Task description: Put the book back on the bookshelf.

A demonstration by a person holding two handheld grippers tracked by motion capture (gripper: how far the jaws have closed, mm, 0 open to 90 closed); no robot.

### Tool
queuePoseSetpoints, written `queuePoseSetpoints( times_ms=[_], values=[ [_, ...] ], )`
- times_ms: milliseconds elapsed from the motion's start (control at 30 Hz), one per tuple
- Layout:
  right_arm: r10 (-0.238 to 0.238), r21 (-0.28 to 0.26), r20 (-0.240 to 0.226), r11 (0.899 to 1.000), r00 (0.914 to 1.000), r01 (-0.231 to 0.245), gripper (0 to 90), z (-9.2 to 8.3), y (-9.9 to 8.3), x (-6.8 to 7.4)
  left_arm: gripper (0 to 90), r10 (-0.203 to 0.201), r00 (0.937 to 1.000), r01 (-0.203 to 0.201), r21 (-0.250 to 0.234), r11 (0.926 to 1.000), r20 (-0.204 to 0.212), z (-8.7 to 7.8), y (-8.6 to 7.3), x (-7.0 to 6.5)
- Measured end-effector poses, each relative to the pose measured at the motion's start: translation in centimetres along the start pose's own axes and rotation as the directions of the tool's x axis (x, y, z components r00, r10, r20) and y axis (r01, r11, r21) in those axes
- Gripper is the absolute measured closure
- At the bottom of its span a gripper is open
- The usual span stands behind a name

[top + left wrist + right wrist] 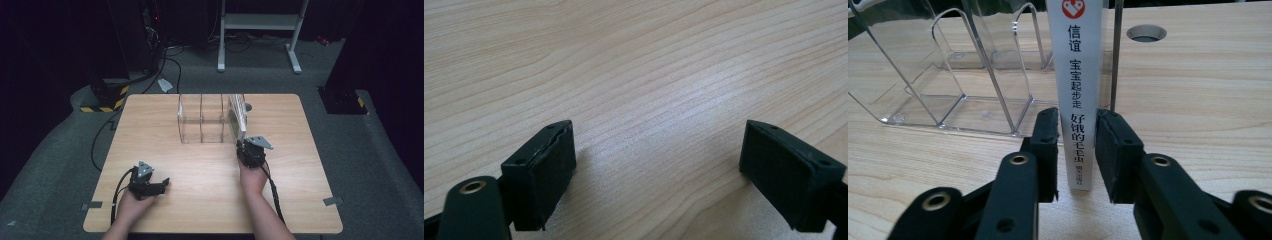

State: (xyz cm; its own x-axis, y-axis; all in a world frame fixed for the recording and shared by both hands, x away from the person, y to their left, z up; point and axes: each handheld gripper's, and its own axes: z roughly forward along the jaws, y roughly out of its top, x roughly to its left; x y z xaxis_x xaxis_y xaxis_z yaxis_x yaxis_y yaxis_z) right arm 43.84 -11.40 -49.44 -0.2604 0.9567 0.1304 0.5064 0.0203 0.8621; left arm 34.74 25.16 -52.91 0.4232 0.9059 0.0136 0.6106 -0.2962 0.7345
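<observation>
A thin white book (pixel 1079 75) with Chinese print on its spine stands upright in the right-end slot of a clear acrylic rack (pixel 973 75). In the high view the book (pixel 239 117) and rack (pixel 202 122) sit mid-table. My right gripper (pixel 1077 150) has one jaw on each side of the spine's lower part, close against it with only a sliver of space, so it is open around the book. From above, the right gripper (pixel 243 145) sits just in front of the rack. My left gripper (pixel 165 184) rests open on the front left of the table, jaws wide over bare wood (pixel 656 175).
The wooden table (pixel 300 165) has a round cable hole (pixel 248 107) behind the rack, also seen past the book (pixel 1146 33). The rack's other slots hold nothing. Beyond the table are dark floor, cables and a white stand frame (pixel 260 22).
</observation>
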Motion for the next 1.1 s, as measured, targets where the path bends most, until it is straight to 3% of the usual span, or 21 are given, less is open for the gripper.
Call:
queuePoseSetpoints(
  times_ms=[67,533,1100],
  values=[
    [-0.005,0.002,-0.008,1.000,1.0000,0.005,61.6,-0.1,0.1,0.1,14.9,0.000,1.0000,0.000,0.000,1.0000,0.000,0.0,0.0,0.0],
    [-0.031,-0.004,-0.048,1.000,0.9984,0.031,42.8,-1.0,0.8,-0.2,14.9,-0.002,1.0000,0.002,-0.002,1.0000,0.000,0.0,0.0,0.0],
    [-0.048,-0.001,-0.079,0.999,0.9957,0.048,32.3,-2.0,1.1,-0.7,14.8,0.000,1.0000,0.000,-0.002,1.0000,0.008,0.1,0.0,-0.1]
  ],
)
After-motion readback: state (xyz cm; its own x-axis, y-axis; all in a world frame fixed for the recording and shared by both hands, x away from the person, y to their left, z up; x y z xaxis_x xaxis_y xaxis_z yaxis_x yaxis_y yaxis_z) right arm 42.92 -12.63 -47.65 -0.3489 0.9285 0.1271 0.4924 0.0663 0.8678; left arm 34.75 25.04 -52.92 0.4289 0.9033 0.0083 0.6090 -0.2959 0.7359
